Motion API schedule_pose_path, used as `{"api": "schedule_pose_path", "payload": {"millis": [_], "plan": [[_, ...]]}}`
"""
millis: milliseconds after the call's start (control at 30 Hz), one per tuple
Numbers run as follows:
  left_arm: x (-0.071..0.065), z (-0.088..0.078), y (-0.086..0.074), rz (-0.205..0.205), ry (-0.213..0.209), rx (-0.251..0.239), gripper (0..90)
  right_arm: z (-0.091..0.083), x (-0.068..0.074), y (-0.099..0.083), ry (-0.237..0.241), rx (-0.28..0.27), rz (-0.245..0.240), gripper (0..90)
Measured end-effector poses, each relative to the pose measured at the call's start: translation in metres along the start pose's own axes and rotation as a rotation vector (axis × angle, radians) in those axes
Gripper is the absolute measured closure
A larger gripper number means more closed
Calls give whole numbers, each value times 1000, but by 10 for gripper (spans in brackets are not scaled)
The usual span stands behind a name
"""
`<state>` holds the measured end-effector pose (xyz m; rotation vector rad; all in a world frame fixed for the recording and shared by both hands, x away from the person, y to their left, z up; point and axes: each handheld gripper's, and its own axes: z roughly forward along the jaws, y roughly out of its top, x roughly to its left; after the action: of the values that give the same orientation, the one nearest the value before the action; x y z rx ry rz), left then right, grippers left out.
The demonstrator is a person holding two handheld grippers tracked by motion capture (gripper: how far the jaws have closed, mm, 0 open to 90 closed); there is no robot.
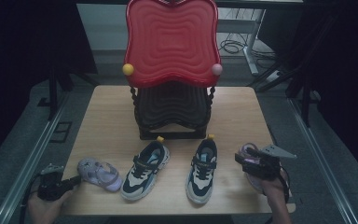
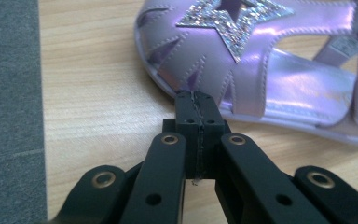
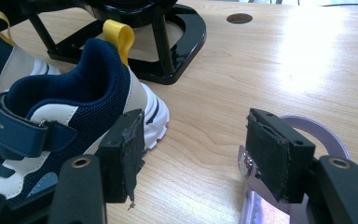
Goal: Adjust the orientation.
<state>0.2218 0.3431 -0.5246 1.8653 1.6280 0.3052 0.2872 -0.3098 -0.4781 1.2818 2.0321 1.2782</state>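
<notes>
Two sneakers (image 1: 145,170) (image 1: 203,170) sit between the hand-held grippers, one purple sandal (image 1: 99,173) lies by each, and one rack (image 1: 172,70) stands beyond.

A lilac sandal (image 2: 261,70) is gleaming with a silver glitter star, navy-and-white sneakers (image 1: 145,170) are showing yellow heel loops, a red rippled tray (image 1: 171,39) is sitting above a black rack (image 1: 172,112), and the table (image 1: 112,112) is showing pale woodgrain.

Purple sandal (image 2: 261,70) flat on table
</notes>
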Motion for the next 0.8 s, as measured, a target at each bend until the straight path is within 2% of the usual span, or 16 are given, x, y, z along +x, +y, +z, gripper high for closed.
{"api": "schedule_pose_path", "payload": {"millis": [133, 267, 800], "plan": [[3, 2, 3, -6, -9, 3, 900, 0, 0, 0, 0, 0, -1, 375], [11, 5, 8, -8, -43, 4, 900, 1, 0, -1, 2, 4, -3, 374], [18, 16, 28, 17, -70, 7, 900, 2, -1, -1, -8, -2, -1, 376]]}}
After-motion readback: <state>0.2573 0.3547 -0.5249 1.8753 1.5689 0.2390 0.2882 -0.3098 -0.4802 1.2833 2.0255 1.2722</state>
